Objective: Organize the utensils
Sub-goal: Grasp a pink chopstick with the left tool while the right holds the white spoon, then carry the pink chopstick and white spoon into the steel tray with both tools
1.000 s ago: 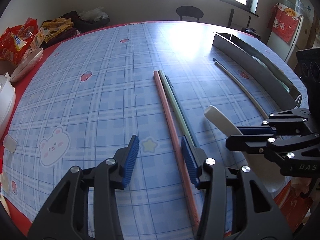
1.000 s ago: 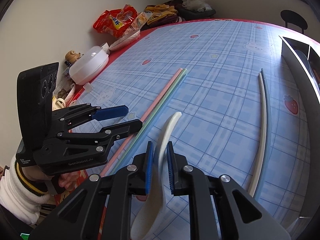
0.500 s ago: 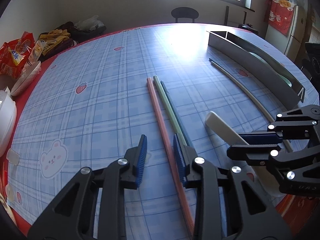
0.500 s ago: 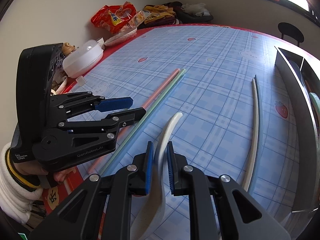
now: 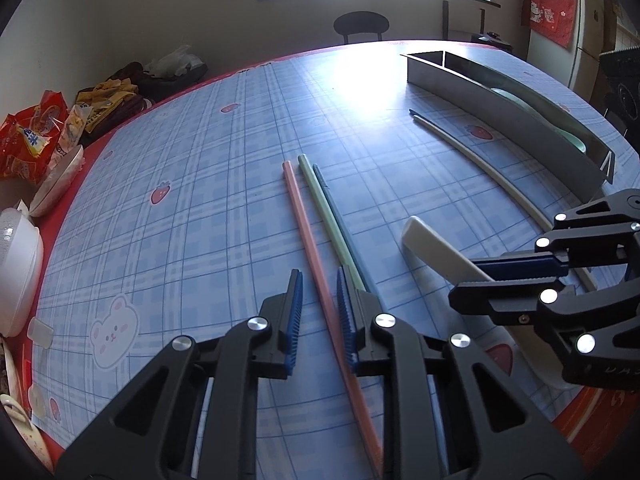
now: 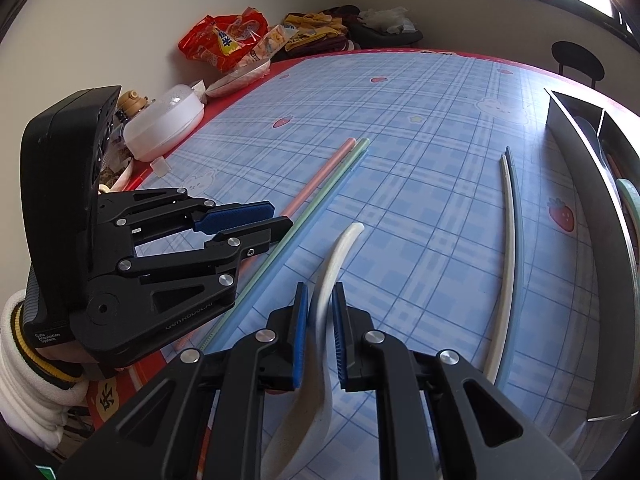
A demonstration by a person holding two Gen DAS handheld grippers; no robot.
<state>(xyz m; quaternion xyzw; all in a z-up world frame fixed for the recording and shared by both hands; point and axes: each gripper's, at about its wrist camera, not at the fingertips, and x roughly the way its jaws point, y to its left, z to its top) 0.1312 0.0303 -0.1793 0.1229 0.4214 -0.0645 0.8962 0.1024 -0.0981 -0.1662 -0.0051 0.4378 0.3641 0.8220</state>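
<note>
Two grippers worked over utensils on the checked surface [image 5: 200,200].

The right gripper [image 6: 320,332] pinched the handle of a white spoon [image 6: 336,256], its blue pads pressed against both sides. The left gripper [image 5: 319,316] stood spread, its pads either side of a pink chopstick [image 5: 308,236] without touching it. A green chopstick [image 5: 328,216] lay just beside the pink one. A white chopstick [image 5: 480,164] lay near the metal tray [image 5: 500,116] further right.

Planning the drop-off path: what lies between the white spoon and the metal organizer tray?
A white chopstick and a dark one, side by side, in both views.
</note>
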